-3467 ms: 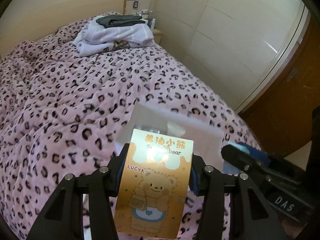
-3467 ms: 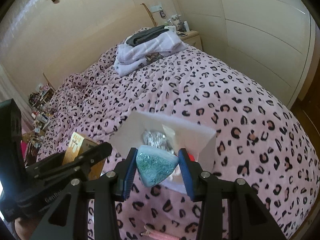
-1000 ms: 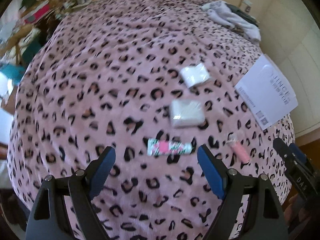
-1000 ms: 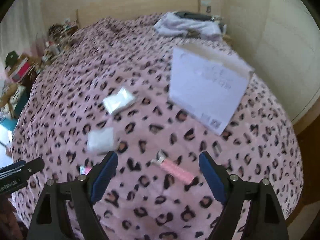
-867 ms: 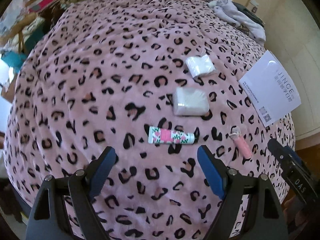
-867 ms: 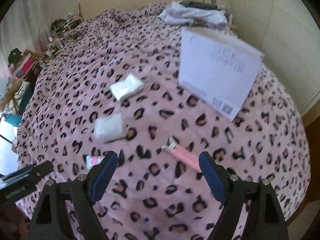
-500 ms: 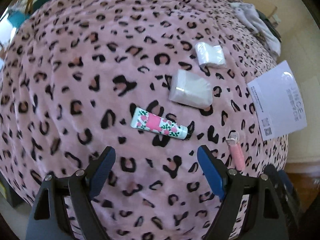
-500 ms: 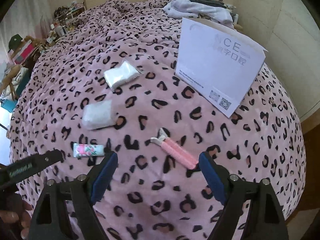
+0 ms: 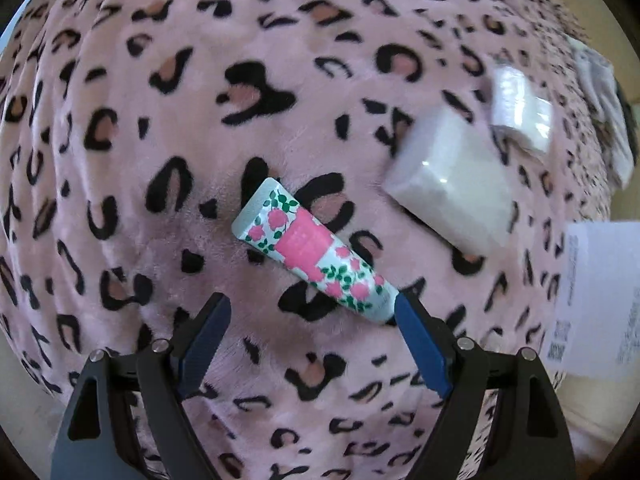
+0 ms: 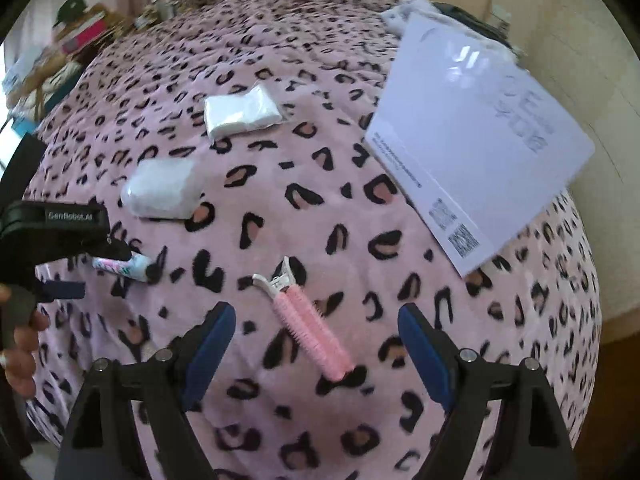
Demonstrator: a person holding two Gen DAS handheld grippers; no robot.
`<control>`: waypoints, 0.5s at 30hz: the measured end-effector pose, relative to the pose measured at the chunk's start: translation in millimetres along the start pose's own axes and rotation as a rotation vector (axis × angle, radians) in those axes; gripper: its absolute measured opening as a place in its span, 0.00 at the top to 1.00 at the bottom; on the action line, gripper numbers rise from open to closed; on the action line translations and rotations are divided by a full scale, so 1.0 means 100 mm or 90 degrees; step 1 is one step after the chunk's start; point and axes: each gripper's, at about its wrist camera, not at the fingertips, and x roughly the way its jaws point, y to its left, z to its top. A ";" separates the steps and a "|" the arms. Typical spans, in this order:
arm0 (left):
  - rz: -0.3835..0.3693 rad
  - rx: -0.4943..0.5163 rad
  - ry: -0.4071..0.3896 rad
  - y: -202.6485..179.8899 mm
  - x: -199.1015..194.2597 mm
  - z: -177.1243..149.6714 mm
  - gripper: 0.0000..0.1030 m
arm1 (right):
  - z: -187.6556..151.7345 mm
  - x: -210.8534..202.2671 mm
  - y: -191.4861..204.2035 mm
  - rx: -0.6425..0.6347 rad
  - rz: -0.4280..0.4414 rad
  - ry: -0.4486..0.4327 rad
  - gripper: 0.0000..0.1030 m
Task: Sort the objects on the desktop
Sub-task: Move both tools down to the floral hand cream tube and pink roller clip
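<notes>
A floral pink-and-mint tube (image 9: 312,256) lies slanted on the leopard-print bedspread (image 9: 160,120). My left gripper (image 9: 310,320) is open just below it, with its right fingertip at the tube's lower end. A pink hair-roller clip (image 10: 306,324) lies between the wide-open fingers of my right gripper (image 10: 316,328). A white packet (image 9: 452,196) and a smaller clear packet (image 9: 520,112) lie beyond the tube. They also show in the right wrist view, the white packet (image 10: 162,194) nearer and the clear packet (image 10: 240,112) farther. A white box (image 10: 480,176) stands at the right.
The left gripper's body (image 10: 52,232) and a hand (image 10: 20,344) are at the left edge of the right wrist view, over the tube (image 10: 124,266). Folded clothes (image 10: 452,16) lie behind the box. Cluttered shelves (image 10: 80,36) stand beyond the bed's far left.
Both grippers, which held a bear card and a green packet earlier, are open and empty. Both have dropped closer to the bedspread, the left onto the tube, the right onto the pink clip.
</notes>
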 end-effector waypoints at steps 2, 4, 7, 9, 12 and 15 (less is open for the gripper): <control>0.006 -0.002 0.003 -0.03 0.07 0.02 0.17 | 0.02 0.11 0.00 -0.032 0.010 0.006 0.17; 0.011 -0.005 0.004 -0.07 0.14 0.04 0.15 | 0.04 0.22 0.01 -0.059 0.017 0.013 0.17; 0.024 -0.006 0.014 -0.13 0.25 0.08 0.11 | 0.05 0.40 0.05 -0.087 0.030 0.036 0.17; 0.033 -0.006 0.023 -0.14 0.34 0.10 0.10 | 0.05 0.53 0.09 -0.102 0.030 0.056 0.17; 0.041 0.000 0.023 -0.17 0.43 0.11 0.08 | 0.03 0.69 0.16 -0.114 0.026 0.078 0.17; 0.040 0.006 0.014 -0.19 0.44 0.08 0.08 | 0.00 0.84 0.19 -0.110 0.022 0.110 0.17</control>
